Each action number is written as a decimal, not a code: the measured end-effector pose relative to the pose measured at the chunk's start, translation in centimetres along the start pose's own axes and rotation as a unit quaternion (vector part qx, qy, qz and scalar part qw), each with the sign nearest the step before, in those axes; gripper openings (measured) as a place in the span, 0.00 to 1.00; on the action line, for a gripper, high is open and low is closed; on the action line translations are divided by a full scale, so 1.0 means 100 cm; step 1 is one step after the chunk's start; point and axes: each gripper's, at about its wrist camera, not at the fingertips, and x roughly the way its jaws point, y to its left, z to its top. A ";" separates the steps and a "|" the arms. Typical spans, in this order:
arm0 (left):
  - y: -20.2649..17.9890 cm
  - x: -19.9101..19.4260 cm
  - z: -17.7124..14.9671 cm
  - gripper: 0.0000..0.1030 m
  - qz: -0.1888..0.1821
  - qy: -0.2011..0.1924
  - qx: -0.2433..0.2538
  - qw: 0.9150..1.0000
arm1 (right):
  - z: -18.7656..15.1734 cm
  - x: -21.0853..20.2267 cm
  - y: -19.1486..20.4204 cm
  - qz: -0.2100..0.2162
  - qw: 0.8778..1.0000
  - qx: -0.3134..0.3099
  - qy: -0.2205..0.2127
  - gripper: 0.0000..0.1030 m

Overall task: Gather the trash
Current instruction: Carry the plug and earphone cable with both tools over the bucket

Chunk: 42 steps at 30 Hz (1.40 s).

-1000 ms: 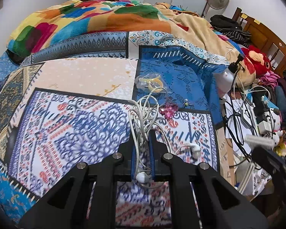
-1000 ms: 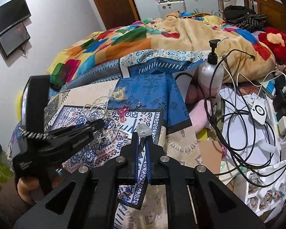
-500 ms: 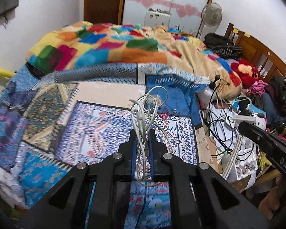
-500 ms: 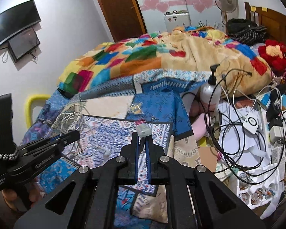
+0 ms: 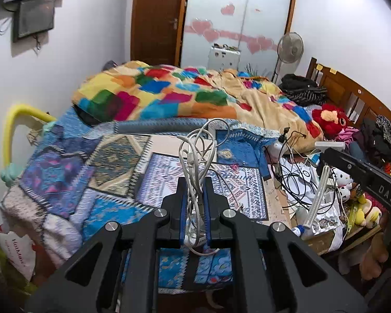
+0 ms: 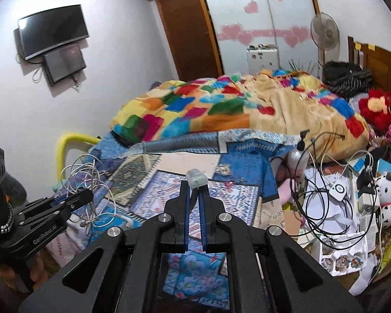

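Note:
My left gripper is shut on a tangle of white earphone cables, which loop up above its fingers and hang clear of the patchwork bedspread. In the right wrist view the same left gripper sits at the lower left with the cables dangling from it. My right gripper is shut on a small clear plastic piece that pokes out above its tips. That right gripper also shows at the right edge of the left wrist view. A small crumpled wrapper lies on the blue patch of the bedspread.
A colourful blanket is heaped at the back of the bed. To the right are black cables, a pump bottle, plush toys and papers. A yellow chair frame stands left; a fan is behind.
Both grippers have risen and drawn back from the bed, so more of the room shows. The white cables went up with the left gripper, off the bedspread. Both grips look unchanged.

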 end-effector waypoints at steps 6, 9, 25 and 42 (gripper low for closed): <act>0.031 -0.057 -0.019 0.10 0.020 -0.021 -0.012 1.000 | -0.006 -0.028 0.045 0.019 0.999 -0.027 -0.012 0.06; 0.050 -0.082 -0.029 0.10 0.030 -0.028 -0.023 0.999 | -0.011 -0.038 0.067 0.030 0.999 -0.041 -0.014 0.06; 0.156 -0.190 -0.111 0.10 0.110 -0.039 -0.079 0.990 | -0.060 -0.049 0.194 0.103 0.987 -0.124 0.007 0.06; 0.248 -0.207 -0.207 0.10 0.169 0.012 -0.161 0.972 | -0.127 -0.002 0.299 0.161 0.961 -0.205 0.093 0.06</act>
